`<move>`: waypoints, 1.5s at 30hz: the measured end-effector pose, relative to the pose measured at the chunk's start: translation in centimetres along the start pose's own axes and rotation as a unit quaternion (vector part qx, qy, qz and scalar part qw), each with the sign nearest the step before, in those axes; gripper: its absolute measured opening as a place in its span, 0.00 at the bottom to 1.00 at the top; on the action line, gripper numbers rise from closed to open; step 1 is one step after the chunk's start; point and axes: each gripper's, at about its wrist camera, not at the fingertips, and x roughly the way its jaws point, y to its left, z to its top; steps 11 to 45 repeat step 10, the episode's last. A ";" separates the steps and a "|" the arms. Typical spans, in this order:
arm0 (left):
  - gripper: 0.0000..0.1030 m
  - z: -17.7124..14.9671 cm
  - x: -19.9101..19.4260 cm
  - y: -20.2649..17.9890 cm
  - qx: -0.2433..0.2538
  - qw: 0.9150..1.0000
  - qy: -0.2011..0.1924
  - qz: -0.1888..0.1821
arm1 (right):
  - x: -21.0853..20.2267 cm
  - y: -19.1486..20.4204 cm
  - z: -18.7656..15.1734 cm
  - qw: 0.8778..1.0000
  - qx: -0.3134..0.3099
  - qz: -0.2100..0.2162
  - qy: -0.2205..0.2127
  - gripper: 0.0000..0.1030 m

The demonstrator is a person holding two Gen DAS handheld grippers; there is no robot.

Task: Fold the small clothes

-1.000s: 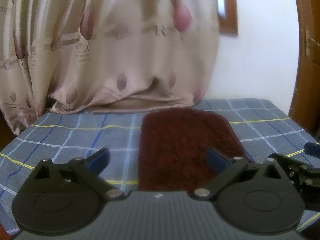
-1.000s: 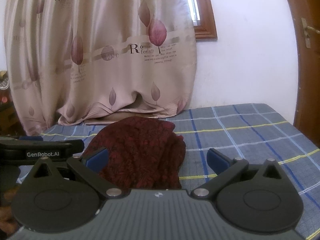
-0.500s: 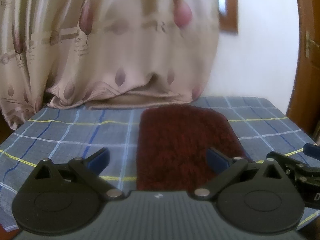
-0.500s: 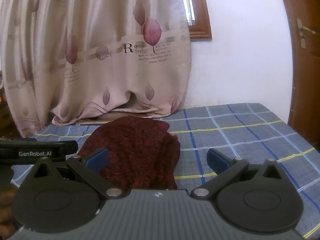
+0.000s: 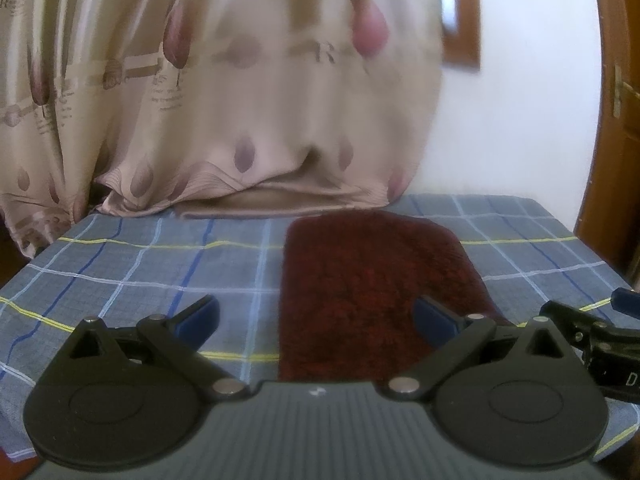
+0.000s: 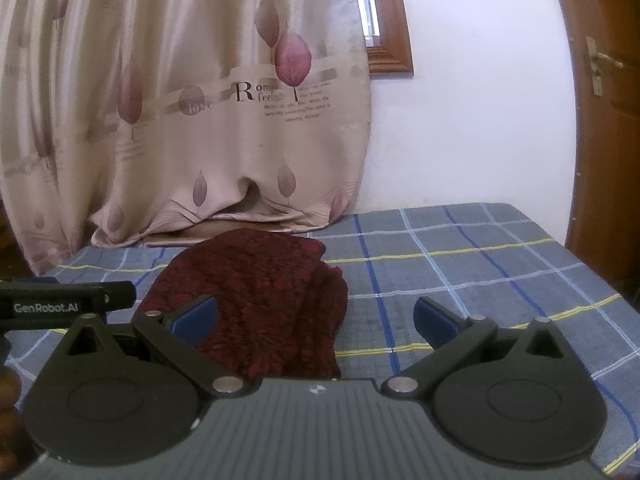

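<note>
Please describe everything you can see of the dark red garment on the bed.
The dark red garment is fuzzy, knit-like cloth lying flat on the blue checked sheet. Its far end is rounded; in the right wrist view its right edge looks bunched in folds. Both hand-held grippers stand open above its near end, gripping nothing. Which kind of garment it is cannot be told.

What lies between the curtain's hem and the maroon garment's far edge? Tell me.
Only a bare strip of the plaid sheet separates curtain and maroon garment, seen in the left wrist view.

Soft daylight, blurred left view
</note>
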 end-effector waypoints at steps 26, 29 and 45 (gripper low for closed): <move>1.00 -0.1 -0.1 0.0 0.009 1.000 -0.010 0.012 | 0.3 -0.5 0.2 1.000 -0.003 -0.009 0.004 1.00; 1.00 -0.1 -0.1 0.0 0.009 1.000 -0.010 0.012 | 0.3 -0.5 0.2 1.000 -0.003 -0.009 0.004 1.00; 1.00 -0.1 -0.1 0.0 0.009 1.000 -0.010 0.012 | 0.3 -0.5 0.2 1.000 -0.003 -0.009 0.004 1.00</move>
